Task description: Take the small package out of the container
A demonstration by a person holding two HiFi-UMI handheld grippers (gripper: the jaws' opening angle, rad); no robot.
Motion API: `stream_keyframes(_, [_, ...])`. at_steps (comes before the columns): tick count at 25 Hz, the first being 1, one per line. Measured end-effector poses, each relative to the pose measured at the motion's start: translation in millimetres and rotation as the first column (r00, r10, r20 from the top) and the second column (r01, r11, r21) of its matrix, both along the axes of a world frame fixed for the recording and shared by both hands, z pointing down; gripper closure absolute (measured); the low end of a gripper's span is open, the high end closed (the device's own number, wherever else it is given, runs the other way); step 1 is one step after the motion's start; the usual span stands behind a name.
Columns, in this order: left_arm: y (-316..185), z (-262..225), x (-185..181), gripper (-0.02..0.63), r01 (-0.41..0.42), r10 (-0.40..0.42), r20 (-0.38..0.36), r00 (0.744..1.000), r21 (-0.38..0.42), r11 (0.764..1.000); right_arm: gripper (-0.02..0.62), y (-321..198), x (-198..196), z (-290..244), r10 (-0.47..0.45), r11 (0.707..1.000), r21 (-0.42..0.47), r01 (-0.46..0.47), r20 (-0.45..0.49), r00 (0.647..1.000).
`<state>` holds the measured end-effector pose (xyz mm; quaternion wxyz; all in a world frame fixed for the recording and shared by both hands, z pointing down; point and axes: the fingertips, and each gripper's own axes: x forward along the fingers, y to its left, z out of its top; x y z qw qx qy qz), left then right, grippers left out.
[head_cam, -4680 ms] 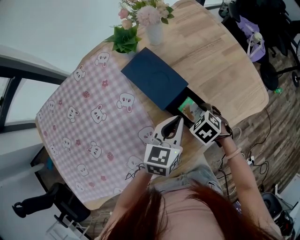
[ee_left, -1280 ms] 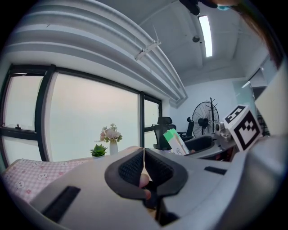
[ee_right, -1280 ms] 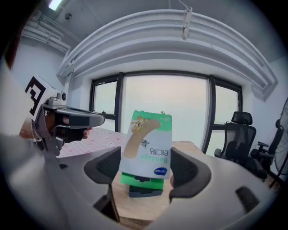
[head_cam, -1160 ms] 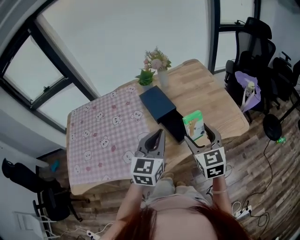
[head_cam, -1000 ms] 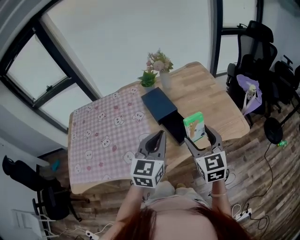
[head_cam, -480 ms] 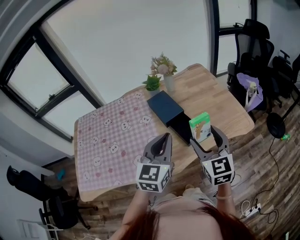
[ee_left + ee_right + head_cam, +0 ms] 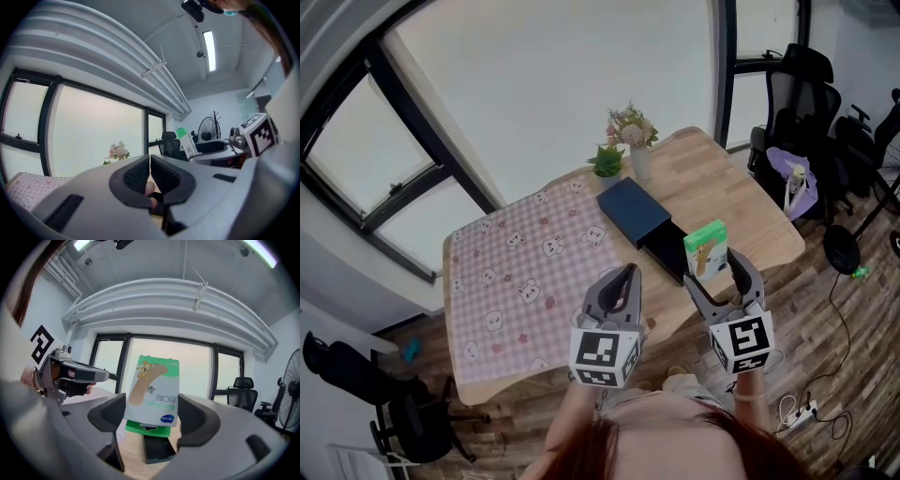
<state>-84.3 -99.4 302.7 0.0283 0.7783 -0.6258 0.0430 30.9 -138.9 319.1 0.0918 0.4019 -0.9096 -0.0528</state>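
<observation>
My right gripper (image 7: 713,270) is shut on a small green and white package (image 7: 706,248), holding it upright in the air well above the table. In the right gripper view the package (image 7: 153,393) stands between the jaws of the right gripper (image 7: 152,417). Below it lies the dark blue box (image 7: 634,210) with its drawer (image 7: 667,259) pulled out toward me; the drawer (image 7: 157,449) shows empty. My left gripper (image 7: 623,277) hovers to the left, shut on nothing, its pads (image 7: 138,175) pressed together.
A pink checked cloth (image 7: 520,277) covers the left half of the wooden table (image 7: 741,206). A vase of flowers (image 7: 634,141) and a small green plant (image 7: 606,161) stand at the far edge. Office chairs (image 7: 811,103) are on the right.
The package was in the open drawer with my right gripper at it; now it is raised clear of the box. Over the last second both grippers barely shifted.
</observation>
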Motion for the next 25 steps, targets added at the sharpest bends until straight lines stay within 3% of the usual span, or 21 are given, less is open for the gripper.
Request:
stream_keyframes(15, [23.5,-2.5,-27.1,0.592,-0.019,0.019,-0.010,1.000,0.021,1.000,0.253,29.3,-17.8,-1.2,0.039,0.999,0.005,-0.039,-0.011,0.999])
stream_keyframes(25, [15.5,-5.5,-25.5,0.592,-0.035,0.036,-0.029,0.999,0.032,0.999,0.253,28.7,-12.2,-11.4,0.068,0.997,0.029,-0.067,-0.038,0.997])
